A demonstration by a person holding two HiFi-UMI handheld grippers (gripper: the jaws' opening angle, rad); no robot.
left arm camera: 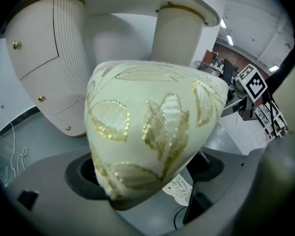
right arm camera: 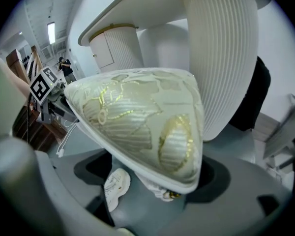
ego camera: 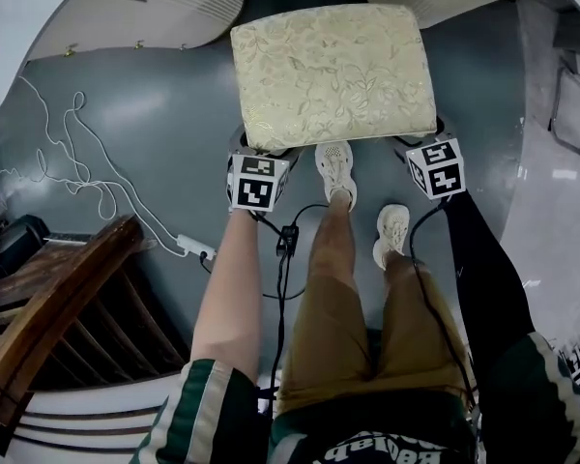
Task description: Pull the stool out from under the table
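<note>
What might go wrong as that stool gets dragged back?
The left tool and right tool each pinch only a corner of the stool, so the cushion might slip free. The shoe sits close by the stool's near edge and may get bumped. A cable runs by the legs, a possible snag.

The stool [ego camera: 333, 71] stands at the person's twelve o'clock, its far edge at the gap between the two pedestals of the table [ego camera: 155, 8]. The left gripper [ego camera: 254, 158] has the stool's seven o'clock corner between its jaws, the right gripper [ego camera: 425, 148] the five o'clock corner. A wooden chair [ego camera: 58, 298] sits at eight o'clock.
</note>
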